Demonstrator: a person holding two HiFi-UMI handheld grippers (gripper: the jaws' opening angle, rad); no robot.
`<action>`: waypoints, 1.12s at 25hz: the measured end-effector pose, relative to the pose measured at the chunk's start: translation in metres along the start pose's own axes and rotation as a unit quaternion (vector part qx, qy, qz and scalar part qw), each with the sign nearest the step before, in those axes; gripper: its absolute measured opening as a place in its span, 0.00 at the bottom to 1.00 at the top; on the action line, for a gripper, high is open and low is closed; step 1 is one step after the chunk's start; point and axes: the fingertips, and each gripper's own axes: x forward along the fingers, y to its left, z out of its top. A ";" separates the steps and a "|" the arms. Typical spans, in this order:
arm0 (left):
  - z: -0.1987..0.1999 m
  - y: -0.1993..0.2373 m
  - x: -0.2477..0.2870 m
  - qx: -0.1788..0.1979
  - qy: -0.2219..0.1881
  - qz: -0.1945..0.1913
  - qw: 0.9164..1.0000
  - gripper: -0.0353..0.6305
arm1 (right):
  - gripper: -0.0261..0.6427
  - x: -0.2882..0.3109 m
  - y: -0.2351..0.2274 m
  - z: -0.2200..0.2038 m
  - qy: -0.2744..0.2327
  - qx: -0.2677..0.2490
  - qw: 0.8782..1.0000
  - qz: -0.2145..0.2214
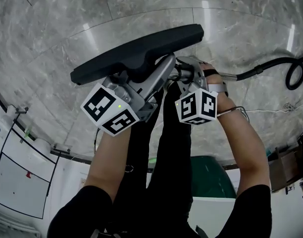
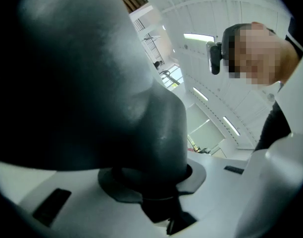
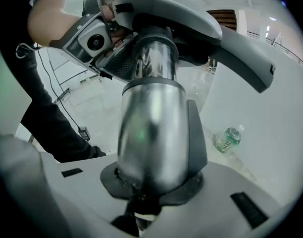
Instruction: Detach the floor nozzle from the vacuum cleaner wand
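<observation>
The dark floor nozzle [image 1: 136,51] is held up off the marble floor, its long head lying crosswise. My left gripper [image 1: 144,81] is shut on the nozzle's neck; in the left gripper view that dark neck [image 2: 141,133] fills the space between the jaws of the left gripper [image 2: 151,195]. My right gripper [image 1: 186,76] is shut on the silver wand [image 3: 151,133] just behind its dark collar. In the right gripper view the wand runs from the right gripper [image 3: 151,195] up to the grey nozzle [image 3: 240,48] and the left gripper [image 3: 94,41].
A black hose [image 1: 295,73] loops over the floor at the right. A green bottle [image 3: 228,139] lies on the floor. A white panel [image 1: 18,177] stands at the lower left, a green object [image 1: 211,177] by my legs, and clutter at the far right edge.
</observation>
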 end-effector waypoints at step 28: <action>0.081 0.037 -0.059 0.023 -0.036 0.072 0.996 0.22 | 0.19 -0.050 0.049 -0.161 0.095 0.044 0.995 -0.007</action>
